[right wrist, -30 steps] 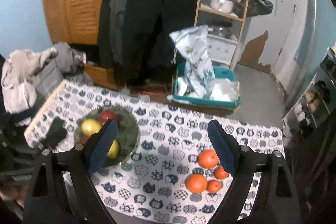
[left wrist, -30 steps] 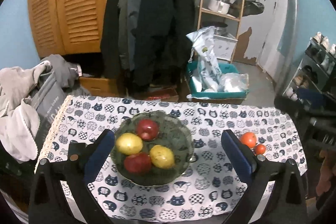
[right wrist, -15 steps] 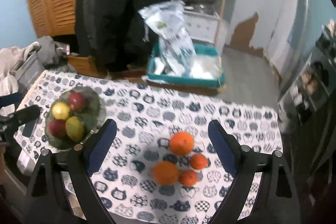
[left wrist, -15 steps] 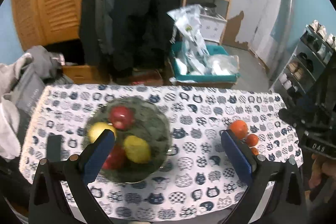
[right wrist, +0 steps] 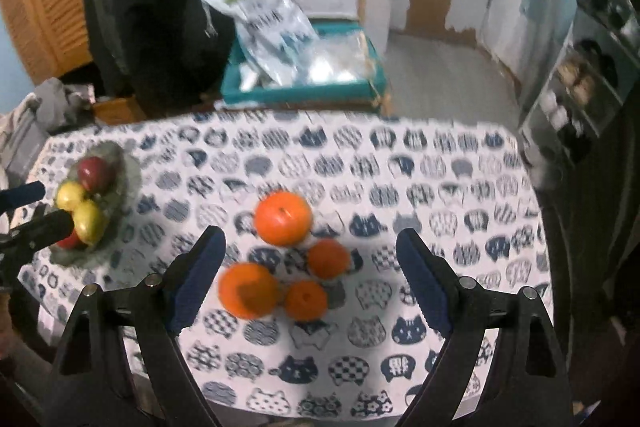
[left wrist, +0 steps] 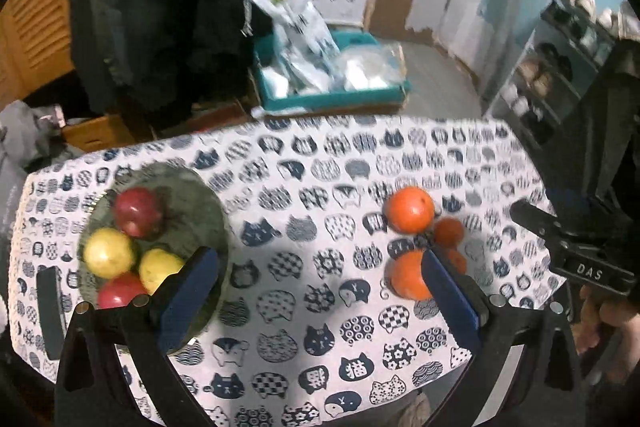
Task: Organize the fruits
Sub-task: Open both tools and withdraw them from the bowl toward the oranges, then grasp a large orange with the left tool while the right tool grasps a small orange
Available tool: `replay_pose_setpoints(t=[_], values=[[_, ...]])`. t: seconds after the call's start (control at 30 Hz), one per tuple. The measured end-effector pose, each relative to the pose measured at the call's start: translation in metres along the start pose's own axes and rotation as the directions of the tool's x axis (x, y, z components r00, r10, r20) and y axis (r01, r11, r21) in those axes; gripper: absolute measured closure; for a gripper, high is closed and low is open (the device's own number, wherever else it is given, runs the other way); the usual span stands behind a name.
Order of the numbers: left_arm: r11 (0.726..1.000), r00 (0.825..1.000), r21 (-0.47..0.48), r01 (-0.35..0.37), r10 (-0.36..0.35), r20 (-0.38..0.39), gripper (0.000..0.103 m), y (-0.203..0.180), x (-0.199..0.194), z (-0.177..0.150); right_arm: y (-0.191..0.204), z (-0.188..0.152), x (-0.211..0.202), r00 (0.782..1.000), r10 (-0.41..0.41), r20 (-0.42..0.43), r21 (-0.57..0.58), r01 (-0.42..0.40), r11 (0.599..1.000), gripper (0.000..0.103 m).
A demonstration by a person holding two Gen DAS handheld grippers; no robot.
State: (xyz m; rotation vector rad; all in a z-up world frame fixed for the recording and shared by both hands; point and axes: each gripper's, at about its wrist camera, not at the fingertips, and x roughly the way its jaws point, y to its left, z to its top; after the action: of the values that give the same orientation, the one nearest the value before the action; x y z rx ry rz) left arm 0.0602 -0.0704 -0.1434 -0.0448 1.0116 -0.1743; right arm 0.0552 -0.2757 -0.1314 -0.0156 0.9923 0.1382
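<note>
Four orange round fruits [right wrist: 282, 223] cluster mid-frame on my cat-print tablecloth [right wrist: 420, 163], bare cloth around them; right gripper [right wrist: 310, 281] hovers above, jaws wide. Left gripper [left wrist: 316, 291] gapes empty beside the green fruit bowl [left wrist: 200, 195] at lower left.

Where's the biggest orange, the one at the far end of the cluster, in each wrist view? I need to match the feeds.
Left wrist view: biggest orange sits right of centre, beyond the right finger's tip, at the cluster's far end.
Right wrist view: the same orange sits near centre, between the open fingers and farther off.
Shared landmark: the green fruit plate, left of the oranges in both.
</note>
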Motion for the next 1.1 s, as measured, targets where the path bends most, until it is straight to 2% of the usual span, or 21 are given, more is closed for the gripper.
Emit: replay_pose_setpoints(t=[0.13,0.33,0.6,0.83,0.97,1.1], values=[[1.000,0.998,0.006,0.018,-0.018,-0.066,0.001,-0.009,0.026,-0.007,-0.010,-0.014,0.020,0.998,-0.006,-0.061,0.010,0.007,1.000,0.018],[0.999,0.995,0.033,0.013,-0.009,-0.102,0.001,-0.019,0.053,-0.014,-0.016,-0.030,0.046,0.990,-0.010,-0.137,0.002,0.010,1.000,0.020],[0.998,0.987,0.061,-0.005,0.015,-0.159,0.001,-0.023,0.083,-0.024,-0.012,-0.050,0.078,0.969,0.012,-0.247,-0.032,-0.021,0.999,0.025],[0.998,0.983,0.069,-0.012,0.024,-0.183,0.001,-0.023,0.098,-0.028,-0.009,-0.057,0.099,0.953,0.050,-0.298,-0.041,-0.065,0.997,0.025],[0.998,0.982,0.060,-0.003,0.014,-0.190,0.001,-0.023,0.101,-0.030,-0.008,-0.059,0.109,0.941,0.078,-0.329,-0.036,-0.095,0.995,0.032],[0.998,0.982,0.065,0.006,0.006,-0.187,0.001,-0.027,0.102,-0.030,-0.011,-0.057,0.113,0.941,0.085,-0.329,-0.029,-0.100,0.995,0.039]])
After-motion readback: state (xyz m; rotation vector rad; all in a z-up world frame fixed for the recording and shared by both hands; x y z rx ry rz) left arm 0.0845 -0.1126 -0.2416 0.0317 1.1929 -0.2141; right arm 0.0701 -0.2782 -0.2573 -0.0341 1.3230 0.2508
